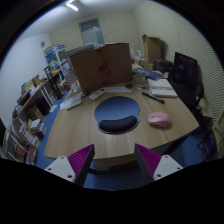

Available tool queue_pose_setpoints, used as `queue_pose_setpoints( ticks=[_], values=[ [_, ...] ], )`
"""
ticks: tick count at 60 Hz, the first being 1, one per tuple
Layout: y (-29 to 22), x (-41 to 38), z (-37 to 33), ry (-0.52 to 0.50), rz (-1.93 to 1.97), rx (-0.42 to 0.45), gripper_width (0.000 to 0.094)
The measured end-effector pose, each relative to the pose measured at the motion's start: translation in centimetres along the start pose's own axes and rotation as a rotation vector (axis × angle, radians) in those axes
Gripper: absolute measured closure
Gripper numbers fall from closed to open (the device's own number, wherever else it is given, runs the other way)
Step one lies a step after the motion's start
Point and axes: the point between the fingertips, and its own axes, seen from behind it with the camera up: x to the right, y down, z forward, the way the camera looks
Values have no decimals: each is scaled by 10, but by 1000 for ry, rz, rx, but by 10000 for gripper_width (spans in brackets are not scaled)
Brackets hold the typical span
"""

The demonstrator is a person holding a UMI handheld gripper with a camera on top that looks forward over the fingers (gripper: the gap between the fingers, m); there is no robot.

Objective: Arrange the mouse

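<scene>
A pink mouse [159, 119] lies on the round wooden table [75, 125], to the right of a dark blue mouse pad with a black wrist rest [117, 115]. My gripper [113, 160] is held above the table's near edge, well short of both. Its fingers with purple pads [76, 158] are spread wide apart and hold nothing. The mouse is beyond the right finger, the pad beyond the gap between the fingers.
A large cardboard box [101, 66] stands at the table's far side. Papers and a notebook [158, 89] lie at the far right, with a black chair [186, 72] behind. Cluttered shelves [35, 100] stand at the left.
</scene>
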Motion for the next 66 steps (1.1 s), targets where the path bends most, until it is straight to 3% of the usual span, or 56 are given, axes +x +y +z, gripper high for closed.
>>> queue_pose_setpoints(
  ticks=[12,31,43,45,47,54,66],
  values=[
    [6,22,-6,74,28,11,113],
    [2,158,32,166,-22,11,113],
    [-12,222,99,128,-111,9,115],
    [-14,225,108,107,-134,10,39],
    [-26,223,114,83,-159,43,103],
    [-46,221,134,4,-224,69,105],
    [-73,218,163,-25,-243,111,111]
  ],
)
